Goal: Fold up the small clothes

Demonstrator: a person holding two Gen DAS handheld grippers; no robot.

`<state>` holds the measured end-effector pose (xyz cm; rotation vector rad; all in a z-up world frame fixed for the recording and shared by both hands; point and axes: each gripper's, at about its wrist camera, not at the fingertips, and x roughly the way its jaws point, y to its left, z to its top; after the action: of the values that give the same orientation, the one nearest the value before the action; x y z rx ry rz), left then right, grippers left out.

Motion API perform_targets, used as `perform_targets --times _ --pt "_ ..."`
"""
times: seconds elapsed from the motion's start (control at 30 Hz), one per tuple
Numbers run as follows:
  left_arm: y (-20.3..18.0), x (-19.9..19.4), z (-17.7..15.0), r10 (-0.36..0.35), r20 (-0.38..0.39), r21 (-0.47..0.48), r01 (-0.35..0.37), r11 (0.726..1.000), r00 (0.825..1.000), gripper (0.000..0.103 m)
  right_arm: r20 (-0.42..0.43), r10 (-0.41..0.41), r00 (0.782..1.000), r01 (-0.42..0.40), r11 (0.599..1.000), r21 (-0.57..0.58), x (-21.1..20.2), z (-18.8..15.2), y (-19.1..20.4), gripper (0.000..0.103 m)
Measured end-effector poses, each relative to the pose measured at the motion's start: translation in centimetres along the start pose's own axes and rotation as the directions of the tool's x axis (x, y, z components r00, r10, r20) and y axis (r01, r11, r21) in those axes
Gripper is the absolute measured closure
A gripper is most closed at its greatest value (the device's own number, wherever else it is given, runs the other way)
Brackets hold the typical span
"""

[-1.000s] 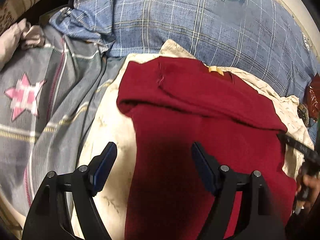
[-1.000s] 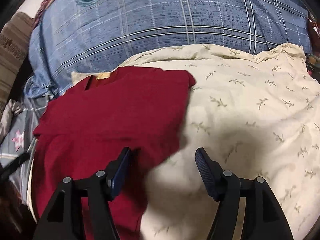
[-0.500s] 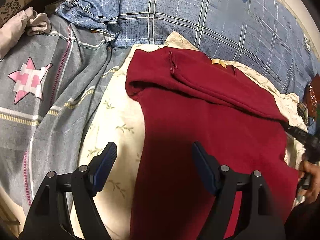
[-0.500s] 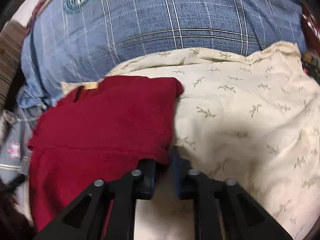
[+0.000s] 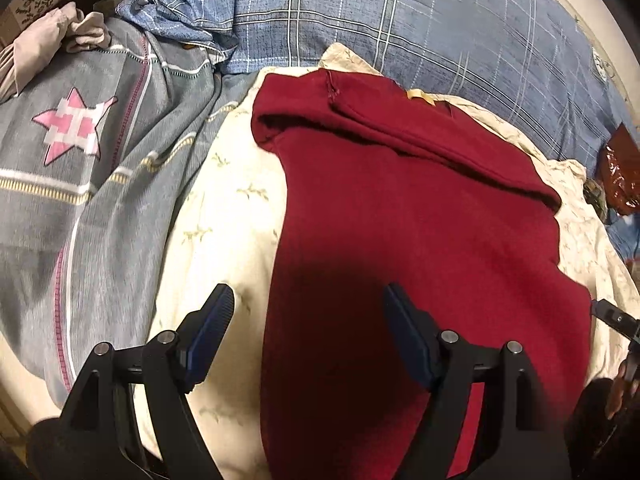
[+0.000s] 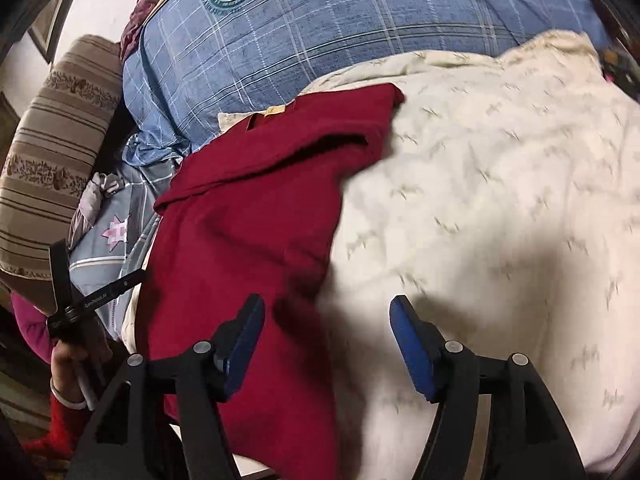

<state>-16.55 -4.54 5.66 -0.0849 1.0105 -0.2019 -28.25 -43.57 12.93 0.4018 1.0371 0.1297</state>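
Note:
A dark red shirt (image 5: 420, 220) lies on a cream floral sheet (image 5: 224, 216), its sleeves folded in over the body and a yellow neck tag at the far end. My left gripper (image 5: 308, 320) is open and empty above the shirt's left edge. In the right wrist view the shirt (image 6: 256, 216) lies left of centre. My right gripper (image 6: 326, 336) is open and empty over the shirt's right edge, with the right finger over the sheet (image 6: 500, 200).
A blue plaid pillow (image 5: 400, 20) lies behind the shirt. A grey quilt with a pink star (image 5: 72, 128) lies to the left. A striped cushion (image 6: 52, 140) sits at far left. A red shiny packet (image 5: 620, 168) lies at the right edge.
My right gripper shut at the shirt's right edge half a second ago, and now it is open again and pulled back. My left gripper stayed open and drew back slightly.

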Motion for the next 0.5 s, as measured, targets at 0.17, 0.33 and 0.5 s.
perform_targets --times 0.17,0.33,0.5 --pt "0.3 -1.2 -1.9 -0.062 -0.033 -0.010 0.062 0.998 0.998 0.027 -0.038 -0.002 0.999 0.002 1.000 0.010 0.1 -1.8 -0.4 0.036" --pt "0.6 -1.8 -4.4 -0.094 -0.094 -0.022 0.092 0.996 0.991 0.026 -0.055 -0.020 0.998 0.019 1.000 -0.022 -0.2 -3.7 -0.3 0.036" --pt "0.2 -1.6 -6.6 -0.123 -0.125 -0.017 0.122 0.992 0.985 0.026 -0.071 -0.023 0.997 0.018 0.997 -0.070 0.3 -5.4 0.5 0.037"
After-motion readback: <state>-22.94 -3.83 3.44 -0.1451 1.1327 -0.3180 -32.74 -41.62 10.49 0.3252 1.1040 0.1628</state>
